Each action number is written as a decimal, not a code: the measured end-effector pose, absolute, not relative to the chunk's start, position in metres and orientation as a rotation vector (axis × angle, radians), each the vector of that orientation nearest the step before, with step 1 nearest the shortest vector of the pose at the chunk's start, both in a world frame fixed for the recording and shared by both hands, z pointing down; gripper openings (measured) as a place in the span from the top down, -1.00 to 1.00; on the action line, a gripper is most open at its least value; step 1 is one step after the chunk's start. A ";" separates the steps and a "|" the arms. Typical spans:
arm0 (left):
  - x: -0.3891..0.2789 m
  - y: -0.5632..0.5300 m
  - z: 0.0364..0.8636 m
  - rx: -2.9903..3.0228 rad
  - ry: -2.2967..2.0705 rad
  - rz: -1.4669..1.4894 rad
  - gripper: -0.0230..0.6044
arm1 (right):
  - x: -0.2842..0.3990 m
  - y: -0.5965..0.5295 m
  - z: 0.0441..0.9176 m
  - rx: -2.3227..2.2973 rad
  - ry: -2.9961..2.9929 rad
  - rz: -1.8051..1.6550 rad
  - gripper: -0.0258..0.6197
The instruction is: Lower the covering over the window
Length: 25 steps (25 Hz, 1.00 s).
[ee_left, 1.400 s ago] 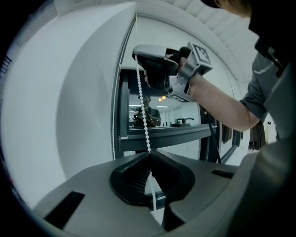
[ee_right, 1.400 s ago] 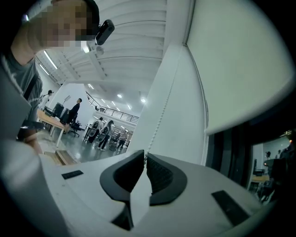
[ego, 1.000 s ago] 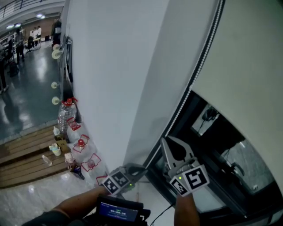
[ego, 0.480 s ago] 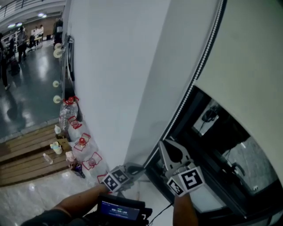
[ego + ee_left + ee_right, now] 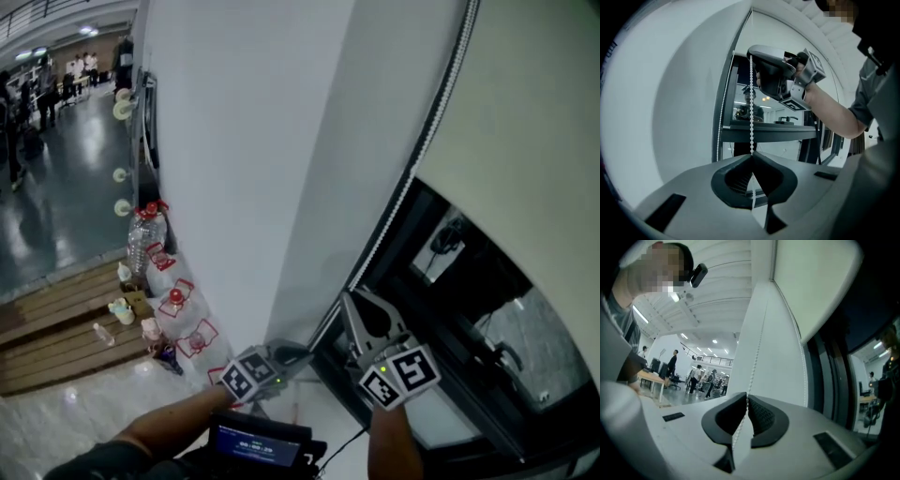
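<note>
- Mid-pull, by my read: both grippers are on the bead chain [image 5: 412,169]. The blind [image 5: 525,141] fills 2 o'clock in the head view, and its lower edge sits only partway down.
- The window [image 5: 469,309] shows bare dark glass at 4 o'clock, so there is plenty left to cover.
- The left gripper [image 5: 298,355] is low at 6 o'clock. Its jaws are pinched tight on 1 strand, which rises straight from its tips at 12 o'clock in its own view.
- The right gripper [image 5: 352,298] sits just above it, toward 5 o'clock. Its jaws are closed to a sliver, with the beads clamped between the pads.
- A 2nd strand [image 5: 723,108] hangs free at 10 o'clock in the left gripper view.
- The next move likely calls for hand-over-hand: 1 gripper lets go and regrips higher while the other keeps the strand taut, then another draw down.
- The window frame [image 5: 403,272] sits right beside both grippers, so there is little room to swing.
- The white wall [image 5: 244,141] crowds in at 11 o'clock.
- Water bottles [image 5: 141,239] and a wooden pallet [image 5: 56,328] lie at 9 o'clock, well apart and no bother.
- People stand far off at 10 o'clock.
</note>
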State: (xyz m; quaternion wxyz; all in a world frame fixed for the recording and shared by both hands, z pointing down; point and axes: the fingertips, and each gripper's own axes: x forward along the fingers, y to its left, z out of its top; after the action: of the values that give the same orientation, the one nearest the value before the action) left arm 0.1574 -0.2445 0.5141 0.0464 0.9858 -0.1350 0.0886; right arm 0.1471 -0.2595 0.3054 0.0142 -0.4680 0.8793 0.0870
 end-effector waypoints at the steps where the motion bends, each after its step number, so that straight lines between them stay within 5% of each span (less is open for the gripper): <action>1: 0.157 -0.245 0.514 3.010 -0.410 0.272 0.90 | 0.146 -0.259 0.305 -1.436 2.737 0.245 0.86; 25: 0.159 -0.250 0.518 2.997 -0.430 0.235 0.90 | 0.137 -0.264 0.319 -1.353 2.785 0.155 0.92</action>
State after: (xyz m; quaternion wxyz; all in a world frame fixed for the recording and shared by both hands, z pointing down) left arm 0.1590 -0.2498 0.5182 0.0524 0.9856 -0.1413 0.0772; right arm 0.1374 -0.2644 0.3188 0.0206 -0.4362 0.8982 0.0501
